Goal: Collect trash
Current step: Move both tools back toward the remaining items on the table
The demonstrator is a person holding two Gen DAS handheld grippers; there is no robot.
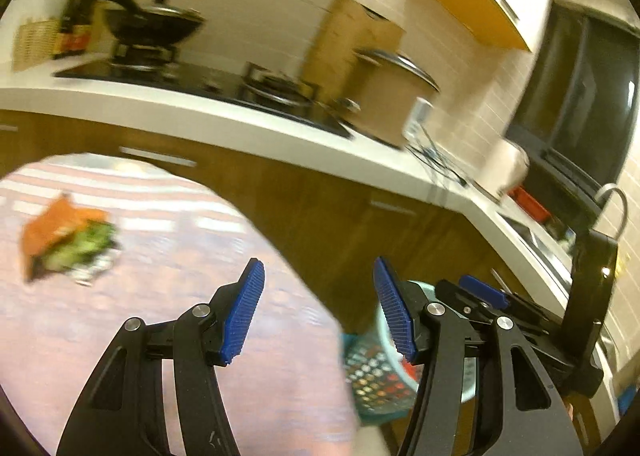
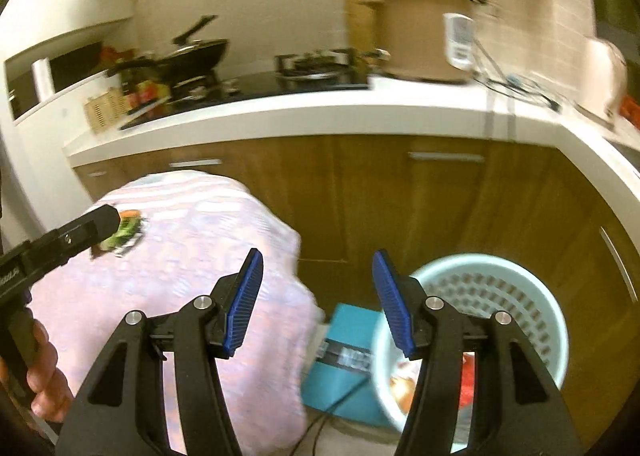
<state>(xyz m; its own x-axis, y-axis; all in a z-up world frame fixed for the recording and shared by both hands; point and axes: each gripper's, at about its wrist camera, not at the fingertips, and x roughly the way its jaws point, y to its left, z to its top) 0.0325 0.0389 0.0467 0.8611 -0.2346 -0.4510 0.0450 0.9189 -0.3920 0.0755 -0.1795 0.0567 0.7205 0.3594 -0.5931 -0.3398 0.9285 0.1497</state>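
Note:
A crumpled orange and green wrapper (image 1: 68,242) lies on the pink-clothed table (image 1: 180,296), far left of my left gripper (image 1: 320,310), which is open and empty above the table's right edge. In the right wrist view the wrapper (image 2: 122,236) lies partly behind the left gripper's body (image 2: 60,244). My right gripper (image 2: 318,306) is open and empty, between the table (image 2: 180,256) and a pale green perforated trash basket (image 2: 492,288) on the floor, which holds some orange and red trash. The basket also shows in the left wrist view (image 1: 380,380), with the right gripper's body (image 1: 520,312) above it.
A white kitchen counter (image 2: 360,107) with wooden cabinets runs behind the table, carrying a stove, a black pan (image 2: 192,55) and a large lidded pot (image 2: 424,35). A teal box (image 2: 344,368) lies on the floor beside the basket. A sink faucet (image 1: 612,203) stands at the right.

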